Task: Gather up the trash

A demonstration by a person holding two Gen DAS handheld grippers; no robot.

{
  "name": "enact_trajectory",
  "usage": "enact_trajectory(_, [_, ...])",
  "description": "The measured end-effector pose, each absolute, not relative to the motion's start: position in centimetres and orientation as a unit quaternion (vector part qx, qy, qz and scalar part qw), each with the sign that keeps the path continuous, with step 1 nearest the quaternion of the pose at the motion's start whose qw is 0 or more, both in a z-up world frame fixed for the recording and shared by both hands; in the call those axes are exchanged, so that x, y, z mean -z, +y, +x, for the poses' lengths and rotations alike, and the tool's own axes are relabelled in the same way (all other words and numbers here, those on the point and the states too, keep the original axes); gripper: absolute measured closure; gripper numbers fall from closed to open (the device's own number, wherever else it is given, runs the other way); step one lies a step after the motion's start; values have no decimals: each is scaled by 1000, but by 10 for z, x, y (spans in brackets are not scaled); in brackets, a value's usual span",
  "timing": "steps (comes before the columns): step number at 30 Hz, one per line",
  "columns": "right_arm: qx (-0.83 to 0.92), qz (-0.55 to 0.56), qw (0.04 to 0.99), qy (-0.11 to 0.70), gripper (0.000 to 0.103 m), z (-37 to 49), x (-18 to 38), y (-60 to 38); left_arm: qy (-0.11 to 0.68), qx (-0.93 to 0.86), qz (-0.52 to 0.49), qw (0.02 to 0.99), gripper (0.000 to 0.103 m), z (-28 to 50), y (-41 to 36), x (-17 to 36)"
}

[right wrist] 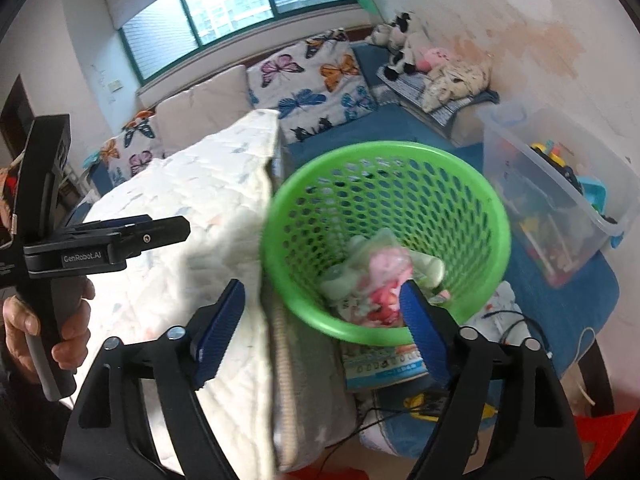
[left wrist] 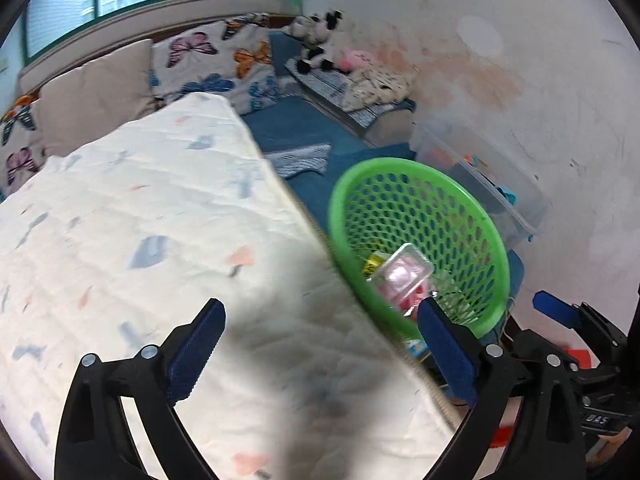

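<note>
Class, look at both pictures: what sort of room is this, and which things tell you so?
Probably a bedroom or child's room: a quilted mattress, butterfly pillows and soft toys under a window.

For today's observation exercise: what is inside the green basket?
Inside the green basket lie a clear plastic container with pink contents, pale crumpled wrappers and a yellow scrap. Anything beneath them is covered.
</note>
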State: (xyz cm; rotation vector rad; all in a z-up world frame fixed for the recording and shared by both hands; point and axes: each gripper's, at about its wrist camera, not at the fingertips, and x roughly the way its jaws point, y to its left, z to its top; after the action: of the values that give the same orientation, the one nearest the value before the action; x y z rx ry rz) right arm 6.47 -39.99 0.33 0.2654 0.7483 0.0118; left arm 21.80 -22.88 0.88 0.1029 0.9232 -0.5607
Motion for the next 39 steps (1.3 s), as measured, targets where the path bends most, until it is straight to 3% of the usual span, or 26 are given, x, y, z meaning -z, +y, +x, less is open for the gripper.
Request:
enact_trajectory(19, [-68,99,933,340,12,70,-20,-306,385,151,31,910,8,169,-83,-31])
enact_trajectory(39, [-102,55,932,344,8,80,-16,-251,383,77,17,921,7,137,-20,-20])
